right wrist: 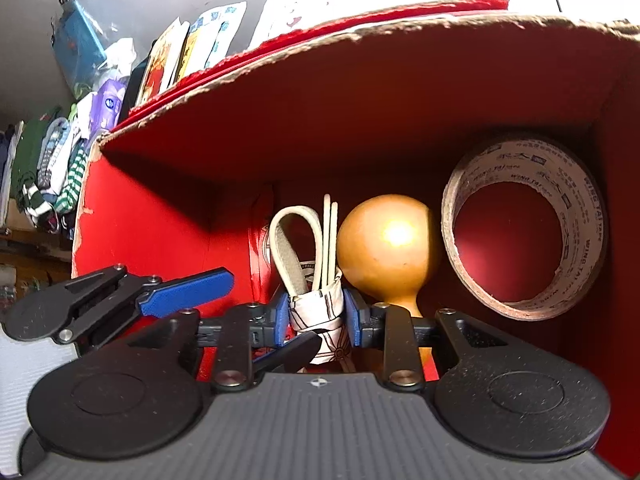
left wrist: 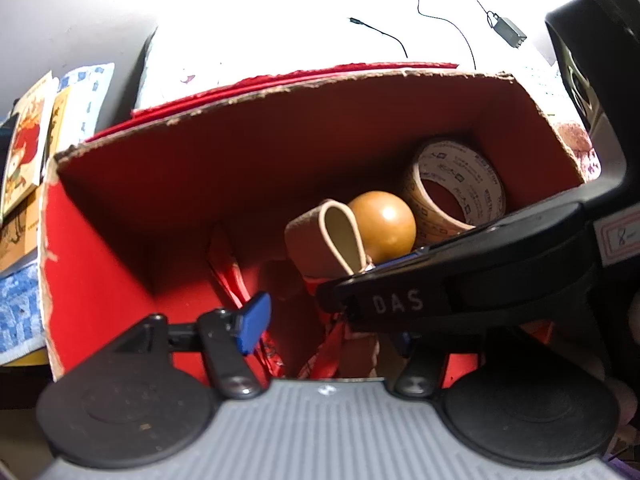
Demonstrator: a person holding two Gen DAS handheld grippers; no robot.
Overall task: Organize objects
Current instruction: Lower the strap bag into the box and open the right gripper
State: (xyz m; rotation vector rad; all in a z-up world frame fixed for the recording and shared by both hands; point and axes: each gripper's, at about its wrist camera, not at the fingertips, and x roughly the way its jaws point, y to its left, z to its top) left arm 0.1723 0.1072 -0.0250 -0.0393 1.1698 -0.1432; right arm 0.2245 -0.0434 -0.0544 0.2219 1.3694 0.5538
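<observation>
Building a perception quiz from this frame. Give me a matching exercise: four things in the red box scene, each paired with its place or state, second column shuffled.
Things:
1. brown round wooden ball
2. printed cardboard tape roll
3. white patterned folded cloth bundle with a beige strap loop
4. left gripper

Place or state:
A. clamped between the blue pads of the right gripper
B. lying in the right far corner of the red cardboard box
C. jaws apart, holding nothing
D. sitting between the bundle and the tape roll

Pairs: 1-D, 2-B, 3-A, 4-C
</observation>
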